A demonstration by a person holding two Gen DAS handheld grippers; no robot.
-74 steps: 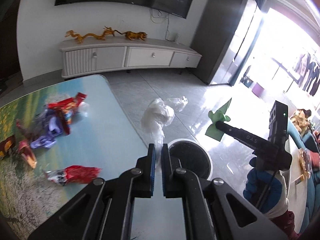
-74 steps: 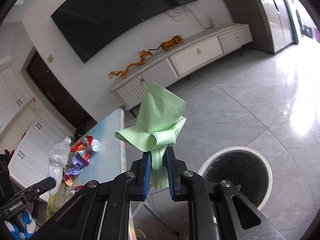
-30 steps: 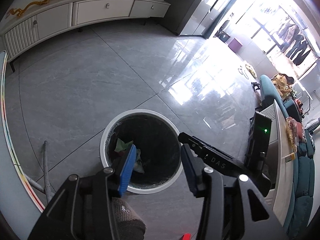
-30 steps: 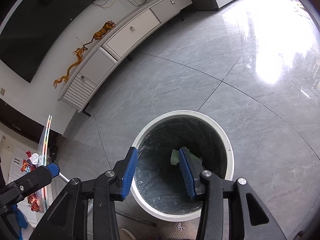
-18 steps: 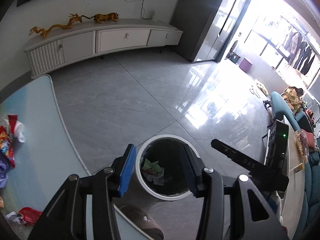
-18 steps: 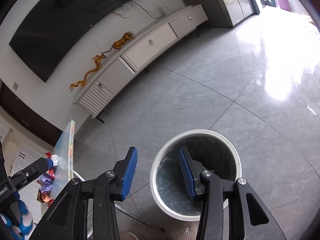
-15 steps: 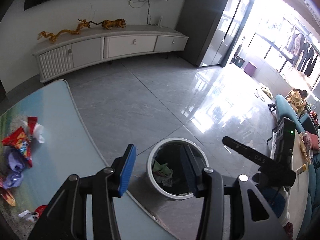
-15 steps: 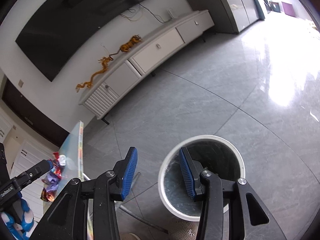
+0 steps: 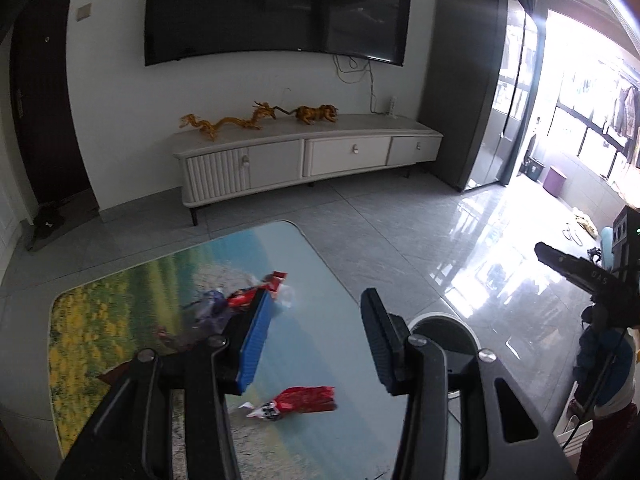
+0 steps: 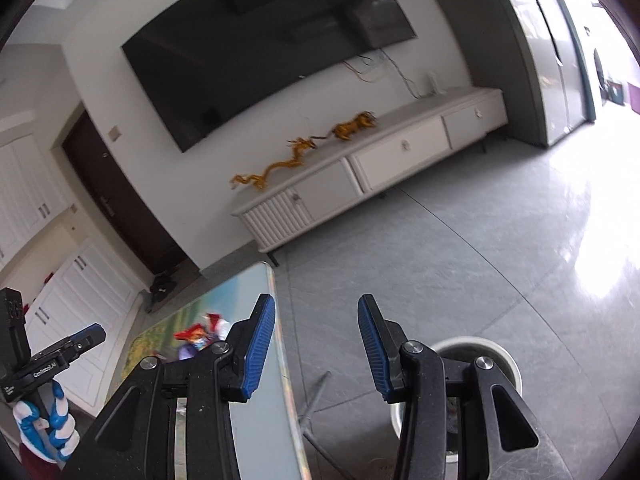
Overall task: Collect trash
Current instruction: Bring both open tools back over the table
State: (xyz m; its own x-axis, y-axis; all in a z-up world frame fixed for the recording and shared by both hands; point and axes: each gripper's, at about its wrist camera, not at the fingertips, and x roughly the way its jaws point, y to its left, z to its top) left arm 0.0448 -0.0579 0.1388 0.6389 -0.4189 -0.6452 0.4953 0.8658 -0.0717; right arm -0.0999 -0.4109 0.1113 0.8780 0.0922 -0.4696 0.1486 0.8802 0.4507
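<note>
My left gripper is open and empty, raised over the table with its landscape print. A red wrapper lies on the table just below its fingertips. A heap of red, purple and clear wrappers lies farther back, partly behind the left finger. My right gripper is also open and empty, beside the table's edge. The same wrapper heap shows left of its left finger. The white-rimmed trash bin stands on the floor at the lower right; its rim shows behind my left gripper's right finger.
A white TV cabinet with gold dragon figures stands against the far wall under a large TV. A grey tiled floor spreads to the right toward bright windows. The other gripper and a gloved hand appear at the frame edges.
Both grippers dropped their trash into the bin, then rose and tilted up away from it. The left one swung back over the table, so the wrappers came into view.
</note>
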